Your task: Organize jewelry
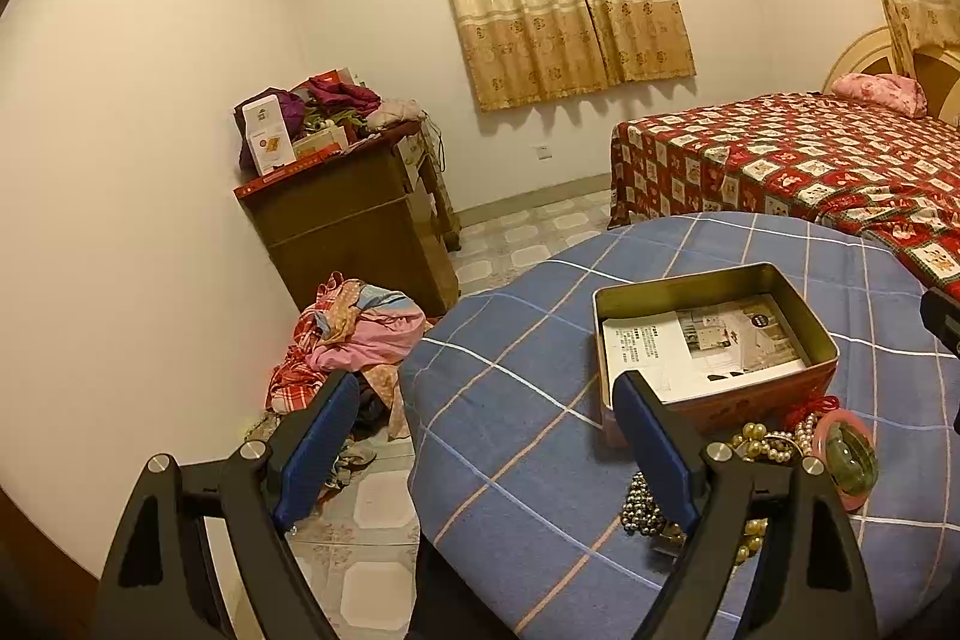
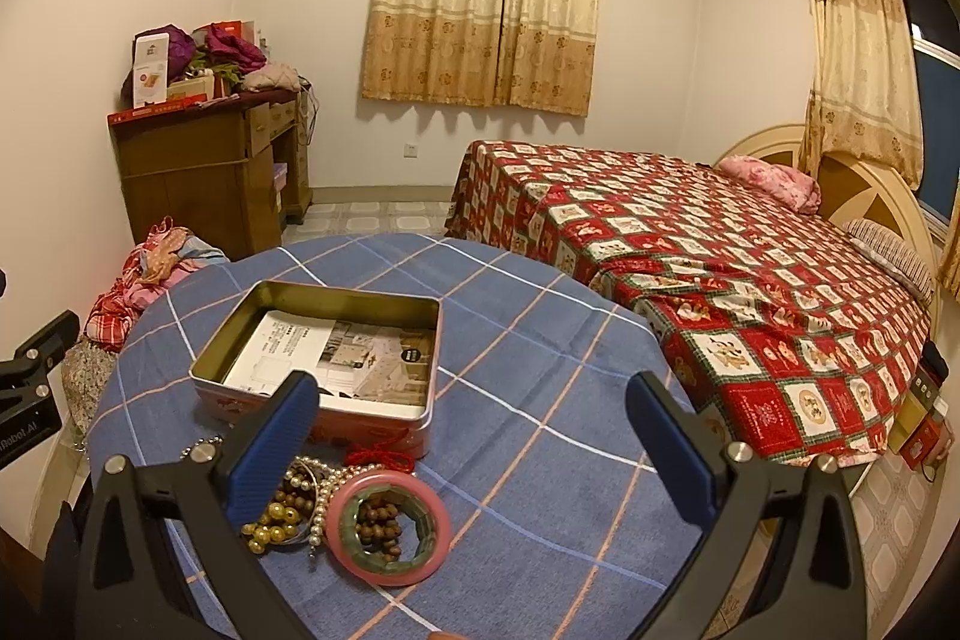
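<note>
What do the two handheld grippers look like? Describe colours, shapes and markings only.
The left gripper and the right gripper match: black angular frames with triangular cut-outs, silver round pivot bolts, and two flat fingers faced with ribbed blue pads. White lettering shows on the left gripper's body. No hands, sleeves or cables are visible.

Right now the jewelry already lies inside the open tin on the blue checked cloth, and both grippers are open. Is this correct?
Not quite. The jewelry lies on the blue checked cloth in front of the open tin, not inside, as the right wrist view shows. Both grippers are open.
</note>
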